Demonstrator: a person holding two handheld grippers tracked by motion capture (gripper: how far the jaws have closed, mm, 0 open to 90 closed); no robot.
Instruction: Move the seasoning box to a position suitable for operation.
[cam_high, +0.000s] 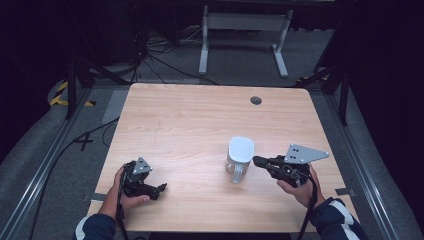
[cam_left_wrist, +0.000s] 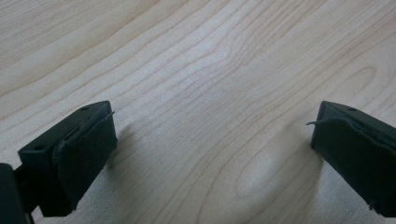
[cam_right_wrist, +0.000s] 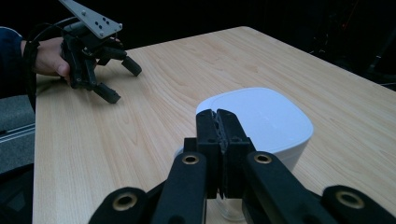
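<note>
A white mug (cam_high: 240, 152) stands right of the table's middle, its handle (cam_high: 237, 173) turned toward the near edge; its top looks flat and closed, as if it stood upside down. My right gripper (cam_high: 256, 160) is just right of the mug, level with its side, jaws pointing left at it. In the right gripper view the right gripper (cam_right_wrist: 219, 123) is shut, pad against pad with nothing between, and the mug (cam_right_wrist: 271, 121) lies right behind the tips. My left gripper (cam_high: 155, 186) rests low at the near left, open. The left gripper (cam_left_wrist: 210, 154) has bare wood between its jaws.
The wooden table (cam_high: 190, 125) has a round cable hole (cam_high: 256, 100) near its far edge. Beyond it are a white desk frame (cam_high: 245, 30) and cables on the grey floor (cam_high: 165, 60). The left gripper (cam_right_wrist: 120, 80) shows far off in the right gripper view.
</note>
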